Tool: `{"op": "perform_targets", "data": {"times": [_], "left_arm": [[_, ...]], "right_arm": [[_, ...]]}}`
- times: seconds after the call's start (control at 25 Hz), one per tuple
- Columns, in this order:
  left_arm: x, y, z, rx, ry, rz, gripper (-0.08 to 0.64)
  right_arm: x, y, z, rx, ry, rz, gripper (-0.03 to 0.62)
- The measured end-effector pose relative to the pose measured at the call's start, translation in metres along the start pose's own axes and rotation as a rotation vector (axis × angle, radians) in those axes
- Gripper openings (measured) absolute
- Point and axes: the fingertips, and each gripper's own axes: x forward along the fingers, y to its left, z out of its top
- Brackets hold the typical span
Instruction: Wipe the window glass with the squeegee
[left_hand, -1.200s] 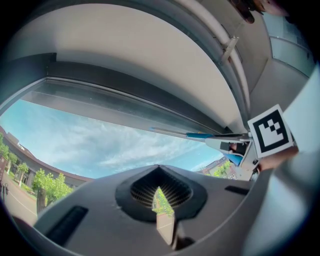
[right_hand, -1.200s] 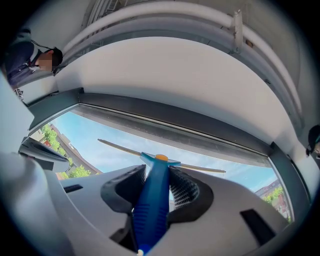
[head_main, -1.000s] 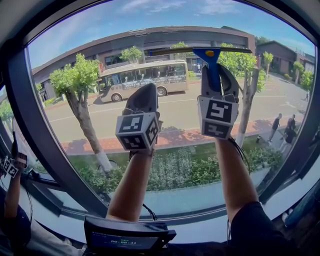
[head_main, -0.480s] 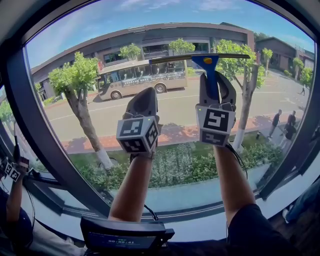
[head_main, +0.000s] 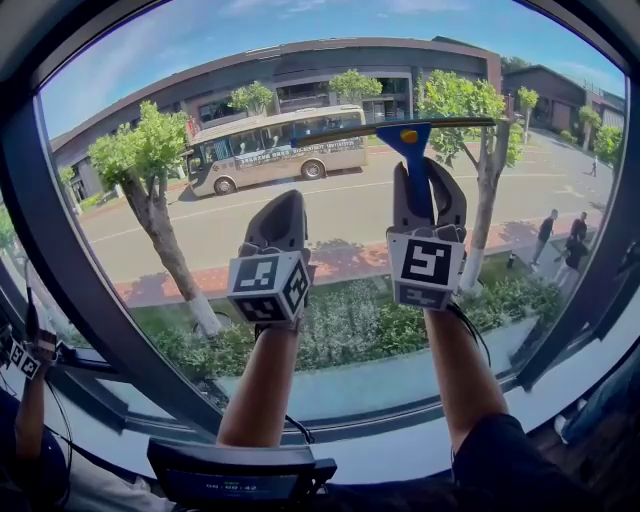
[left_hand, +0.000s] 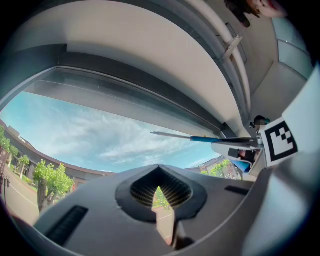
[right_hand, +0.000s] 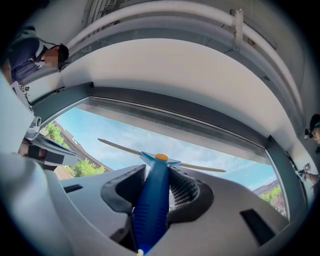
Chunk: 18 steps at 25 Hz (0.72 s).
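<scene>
At the window glass (head_main: 150, 70), upper middle — blue-handled squeegee (head_main: 408, 140), blade near level, handle clamped in right gripper (head_main: 427, 180); left gripper (head_main: 284, 205) facing the glass's middle — jaws closed, empty

- Squeegee (head_main: 413, 160): bright blue handle, an orange dot at its head, a dark blade.
- Right claw (head_main: 428, 178): grey shell, black ribbed pads, and a white cube with black square markers.
- Left claw (head_main: 284, 205), left of the squeegee: the same grey shell and black-and-white cube.
- Window frame (head_main: 72, 270): dark grey.
- Bus (head_main: 275, 148), left of the squeegee: cream with dark windows.
</scene>
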Motion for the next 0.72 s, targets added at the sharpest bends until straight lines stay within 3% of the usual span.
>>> {"op": "perform_targets", "data": {"times": [0.72], "left_arm": [[-0.023, -0.011, -0.051, -0.064, 0.059, 0.001, 0.002]], "right_arm": [[-0.04, 0.017, -0.044, -0.044, 0.057, 0.001, 0.143]]}}
